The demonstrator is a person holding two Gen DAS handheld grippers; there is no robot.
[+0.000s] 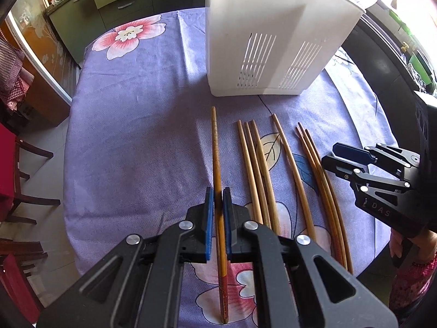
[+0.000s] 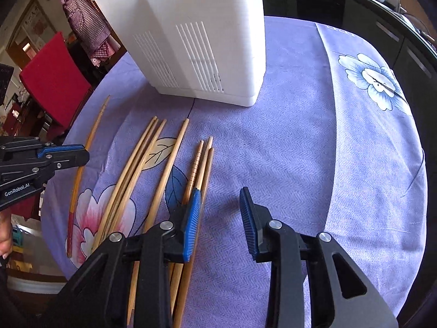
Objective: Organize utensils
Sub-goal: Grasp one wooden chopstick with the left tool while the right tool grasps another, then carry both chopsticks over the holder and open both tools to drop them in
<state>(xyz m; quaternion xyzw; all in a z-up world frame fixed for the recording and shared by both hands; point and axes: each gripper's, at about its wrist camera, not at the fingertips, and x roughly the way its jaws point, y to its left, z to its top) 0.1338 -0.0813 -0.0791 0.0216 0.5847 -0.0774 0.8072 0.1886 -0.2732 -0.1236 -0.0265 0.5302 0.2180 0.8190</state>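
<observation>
The right tool [image 2: 220, 210] hung open over the purple-clothed bench [image 2: 286, 150], its left pad above three chopsticks [image 2: 203, 164]. A white slotted holder [image 2: 196, 41] stood behind; the left tool [image 2: 68, 154] gripped one chopstick [image 2: 82, 161].

Table under purple floral cloth [image 1: 131, 136] — white holder [image 1: 259, 41], loose chopsticks [image 1: 256, 169] on it

My left gripper [image 1: 218, 199] points steeply down, its blue pads [image 1: 209, 218] clamped on a single chopstick [image 1: 215, 147]. My right gripper [image 2: 220, 207] also tilts steeply downward, its jaws apart with nothing between them; its left pad [image 2: 192, 218] sits over the rightmost chopsticks [image 2: 203, 169]. In the right wrist view, my left fingers [image 2: 5, 242] show at the left edge.
</observation>
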